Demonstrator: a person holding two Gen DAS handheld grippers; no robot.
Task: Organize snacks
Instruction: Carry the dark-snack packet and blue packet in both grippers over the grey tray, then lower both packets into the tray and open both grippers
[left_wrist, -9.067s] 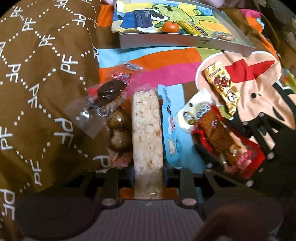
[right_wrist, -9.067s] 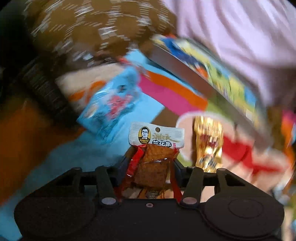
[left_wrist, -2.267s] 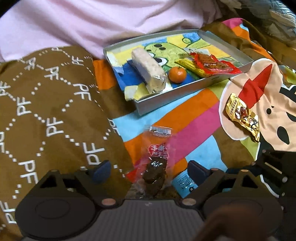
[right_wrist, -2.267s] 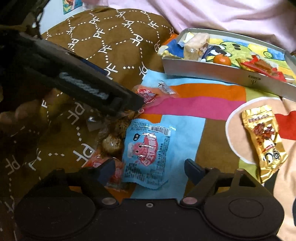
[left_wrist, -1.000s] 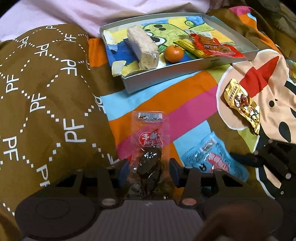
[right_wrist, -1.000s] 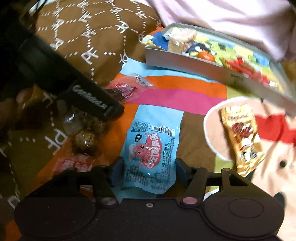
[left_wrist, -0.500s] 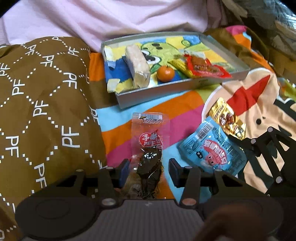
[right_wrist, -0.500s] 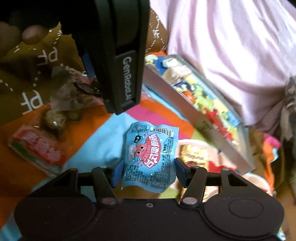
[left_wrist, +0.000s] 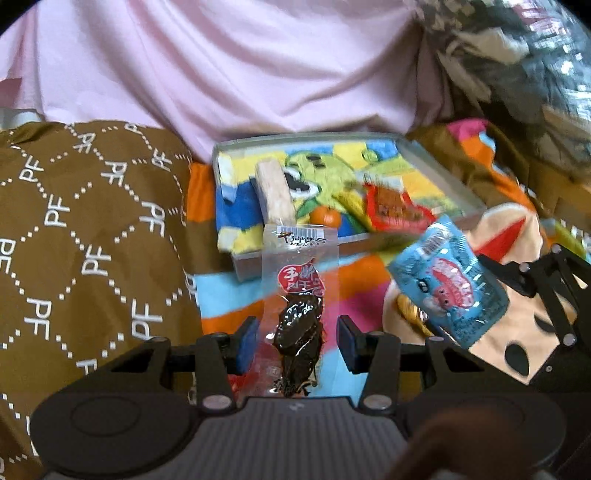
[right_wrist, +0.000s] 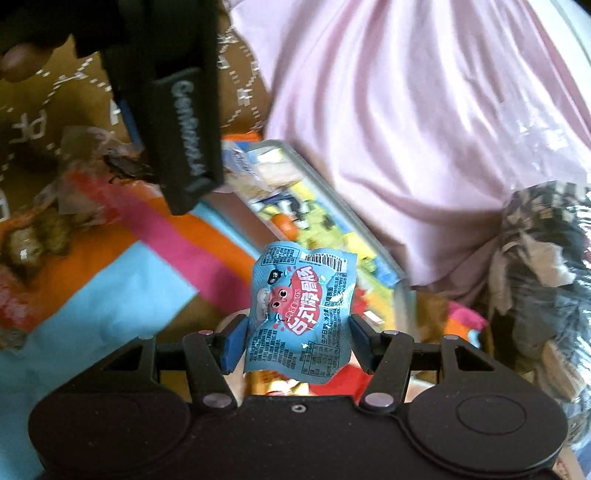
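Observation:
My left gripper (left_wrist: 295, 341) is shut on a clear packet with a dark dried snack (left_wrist: 298, 299), lifted above the blanket just short of the grey tray (left_wrist: 288, 260). The tray holds a rice bar (left_wrist: 275, 197), a small orange (left_wrist: 325, 216) and a red packet (left_wrist: 395, 210). My right gripper (right_wrist: 293, 345) is shut on a light-blue packet with a red cartoon (right_wrist: 301, 314), also raised; that blue packet (left_wrist: 448, 286) shows at the right of the left wrist view. In the right wrist view the tray (right_wrist: 325, 206) lies ahead and the left gripper's body (right_wrist: 173, 99) fills the upper left.
A brown "PF" patterned cushion (left_wrist: 81, 240) lies left of the tray. Pink fabric (left_wrist: 240, 74) rises behind it. A bag of round brown snacks (right_wrist: 33, 236) rests on the colourful blanket (right_wrist: 110, 280) at left. A gold packet (left_wrist: 410, 314) peeks from under the blue one.
Both grippers have lifted and moved toward the tray with their packets. The blue packet has risen higher and closer to the tray's right end.

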